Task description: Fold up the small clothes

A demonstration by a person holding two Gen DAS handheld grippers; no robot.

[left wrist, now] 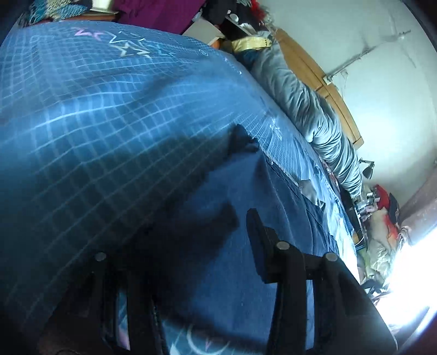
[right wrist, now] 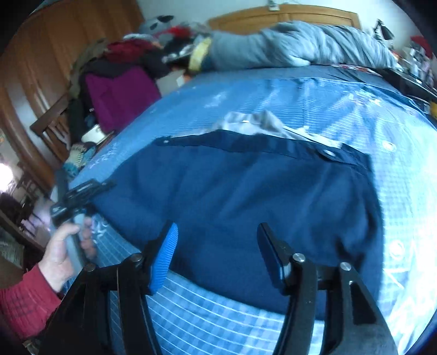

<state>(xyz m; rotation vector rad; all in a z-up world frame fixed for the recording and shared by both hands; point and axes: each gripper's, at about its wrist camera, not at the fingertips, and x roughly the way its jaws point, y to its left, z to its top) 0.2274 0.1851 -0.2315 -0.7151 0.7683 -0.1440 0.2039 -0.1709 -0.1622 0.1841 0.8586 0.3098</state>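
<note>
Navy garment [right wrist: 240, 207] spread flat mid-bed [right wrist: 245, 90], one fold perhaps made; more likely left. Right tongs [right wrist: 217, 247] apart, empty. Left tongs [right wrist: 82, 191] near bed's left edge, grip impossible to tell.

Navy garment [right wrist: 245, 196]: matt woven cloth, softly creased.
Bedcover [right wrist: 245, 322]: smooth blue cloth with a pale printed grid.
Headboard [right wrist: 286, 16]: smooth wood.
Right gripper [right wrist: 215, 256]: matt black plastic, ribbed blue pad.
Sleeve [right wrist: 24, 303]: red ribbed knit.
</note>
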